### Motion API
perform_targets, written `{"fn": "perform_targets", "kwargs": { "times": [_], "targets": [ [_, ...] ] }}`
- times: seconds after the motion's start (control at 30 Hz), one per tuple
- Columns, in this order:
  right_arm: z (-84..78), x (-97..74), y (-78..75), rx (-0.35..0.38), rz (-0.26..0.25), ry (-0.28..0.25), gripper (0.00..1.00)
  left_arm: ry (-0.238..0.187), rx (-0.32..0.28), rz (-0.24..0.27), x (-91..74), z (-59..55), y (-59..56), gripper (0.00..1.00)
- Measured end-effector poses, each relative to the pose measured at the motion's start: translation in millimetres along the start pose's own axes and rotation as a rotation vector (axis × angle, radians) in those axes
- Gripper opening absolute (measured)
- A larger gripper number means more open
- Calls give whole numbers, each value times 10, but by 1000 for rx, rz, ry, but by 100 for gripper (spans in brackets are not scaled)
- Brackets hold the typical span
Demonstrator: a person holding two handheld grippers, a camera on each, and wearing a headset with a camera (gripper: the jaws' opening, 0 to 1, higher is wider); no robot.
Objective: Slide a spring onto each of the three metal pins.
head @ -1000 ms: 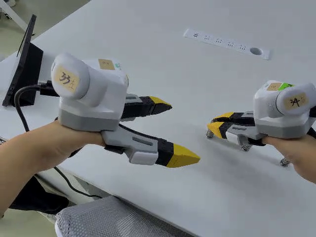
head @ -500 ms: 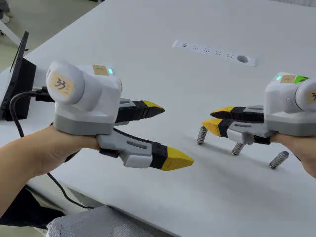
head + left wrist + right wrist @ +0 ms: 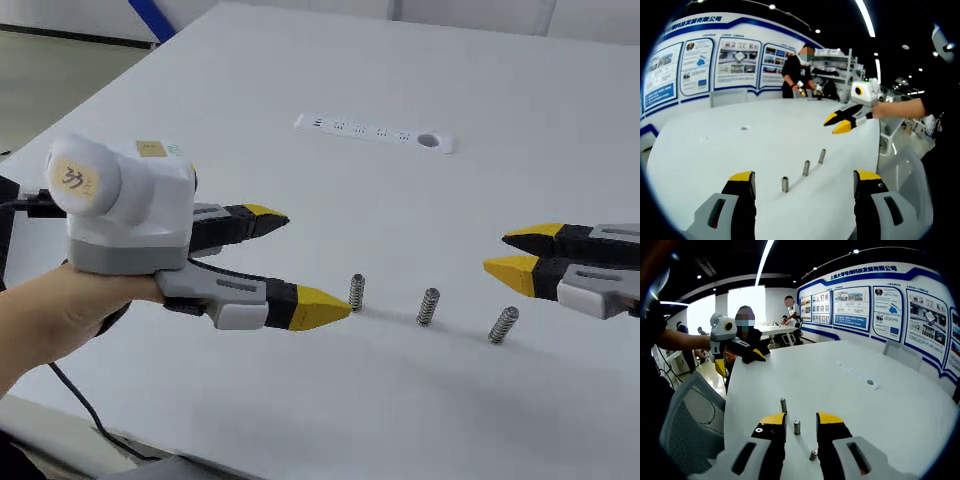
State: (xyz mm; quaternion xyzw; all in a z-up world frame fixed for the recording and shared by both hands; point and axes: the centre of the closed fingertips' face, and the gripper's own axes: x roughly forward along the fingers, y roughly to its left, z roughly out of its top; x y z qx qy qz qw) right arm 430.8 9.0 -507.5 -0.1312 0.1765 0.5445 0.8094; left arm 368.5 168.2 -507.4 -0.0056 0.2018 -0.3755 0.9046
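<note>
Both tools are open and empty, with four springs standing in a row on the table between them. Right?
No: three springs, not four, stand on the table between the open, empty left tool and right tool; the head view shows it.

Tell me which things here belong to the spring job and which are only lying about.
For the job:
- three upright springs
- left hand-held gripper, open
- right hand-held gripper, open

Lying about:
- white power strip
- black cable
</note>
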Motion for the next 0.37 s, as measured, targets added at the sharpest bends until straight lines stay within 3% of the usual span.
{"fn": "perform_targets", "kwargs": {
  "times": [0.13, 0.37],
  "targets": [
    [-139, -258, -100, 22, -46, 6, 25, 32, 6, 18, 1, -91, 55, 82],
    [-397, -531, -140, 52, -71, 34, 30, 29, 43, 37, 3, -133, 73, 87]
  ]
}}
